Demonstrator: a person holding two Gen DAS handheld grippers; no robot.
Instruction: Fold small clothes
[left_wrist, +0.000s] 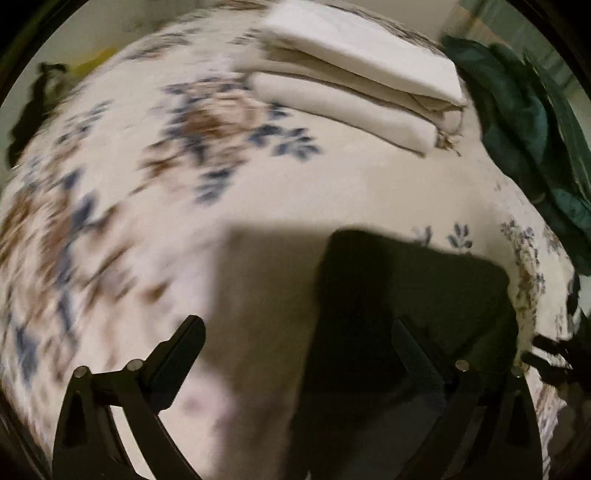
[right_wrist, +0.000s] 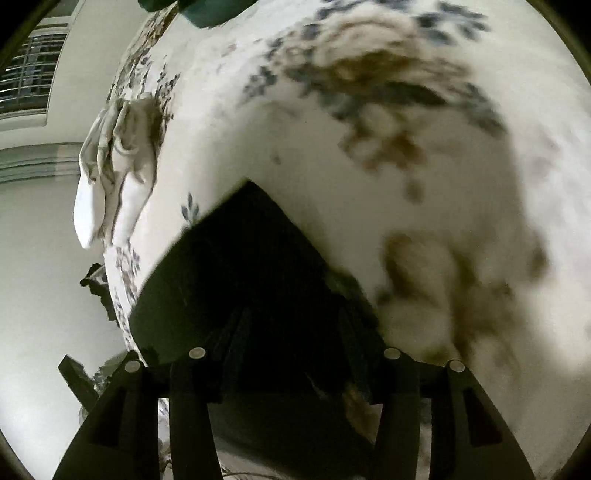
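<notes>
A dark garment (left_wrist: 406, 288) lies folded flat on the floral bedsheet (left_wrist: 332, 184), in the lower right of the left wrist view. My left gripper (left_wrist: 295, 332) hangs over its left edge, jaws wide open. One finger is above bare sheet, the other above the dark cloth, and nothing is gripped. In the right wrist view the same dark garment (right_wrist: 240, 266) fills the lower middle. My right gripper (right_wrist: 291, 325) is just above it. Its fingers are dim against the cloth but stand apart, not pinching it.
A stack of folded cream clothes (left_wrist: 354, 81) sits at the far side of the bed, with a heap of green cloth (left_wrist: 524, 122) to its right. A crumpled white garment (right_wrist: 114, 166) lies at the bed's edge, with pale floor (right_wrist: 37, 258) beyond.
</notes>
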